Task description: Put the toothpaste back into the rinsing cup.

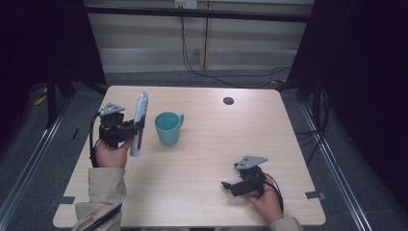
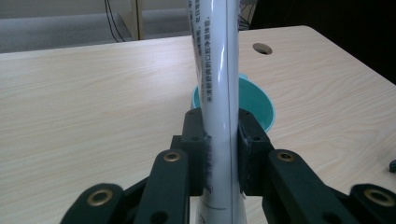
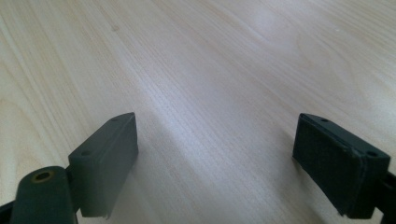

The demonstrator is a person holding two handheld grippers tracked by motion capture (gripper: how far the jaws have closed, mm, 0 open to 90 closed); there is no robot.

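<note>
A white tube (image 1: 139,122) with printed text stands nearly upright, clamped between the pads of my left gripper (image 1: 134,130) at the table's left. In the left gripper view the tube (image 2: 219,93) runs up between the two black jaws of the left gripper (image 2: 219,154), which press on its sides. A teal mug (image 1: 168,127) stands on the table just right of the tube, and its rim (image 2: 259,105) peeks out behind the tube. My right gripper (image 1: 230,185) rests low near the front right of the table, its jaws wide apart over bare wood (image 3: 215,140).
The light wooden table (image 1: 211,159) has a round cable hole (image 1: 228,100) near its far edge. Cables hang behind the table. Dark frames stand at both sides.
</note>
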